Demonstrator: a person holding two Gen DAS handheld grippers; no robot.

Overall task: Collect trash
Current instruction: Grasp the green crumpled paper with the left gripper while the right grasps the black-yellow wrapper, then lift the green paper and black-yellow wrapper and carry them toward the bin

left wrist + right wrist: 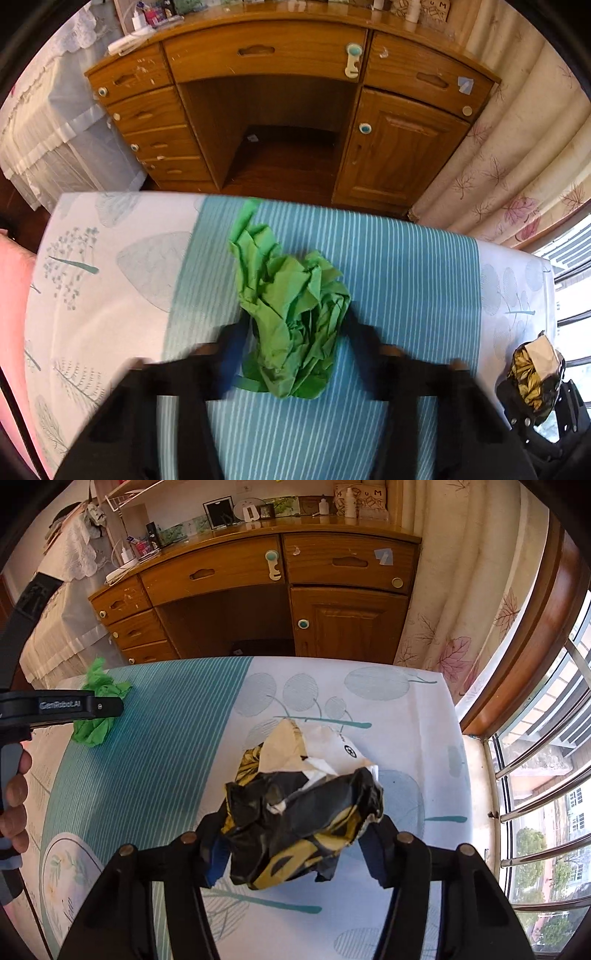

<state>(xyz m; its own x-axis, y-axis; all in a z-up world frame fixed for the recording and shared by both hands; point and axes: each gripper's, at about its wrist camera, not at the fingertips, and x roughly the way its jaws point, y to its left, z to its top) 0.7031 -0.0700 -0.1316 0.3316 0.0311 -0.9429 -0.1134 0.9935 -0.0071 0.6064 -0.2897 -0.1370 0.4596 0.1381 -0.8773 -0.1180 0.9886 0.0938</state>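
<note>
A crumpled green paper wad (291,314) sits between the fingers of my left gripper (295,332), which is shut on it just above the striped bed sheet (406,266). The wad also shows in the right wrist view (98,705), partly behind the left gripper's body. My right gripper (291,830) is shut on a crumpled black, yellow and white wrapper (303,805) and holds it over the bed. The wrapper also shows at the right edge of the left wrist view (535,373).
A wooden desk (288,110) with drawers and a cupboard door stands beyond the bed's far edge. Leaf-print curtains (517,155) hang at the right. A barred window (546,775) runs along the right side. A pink pillow (11,314) lies at the left.
</note>
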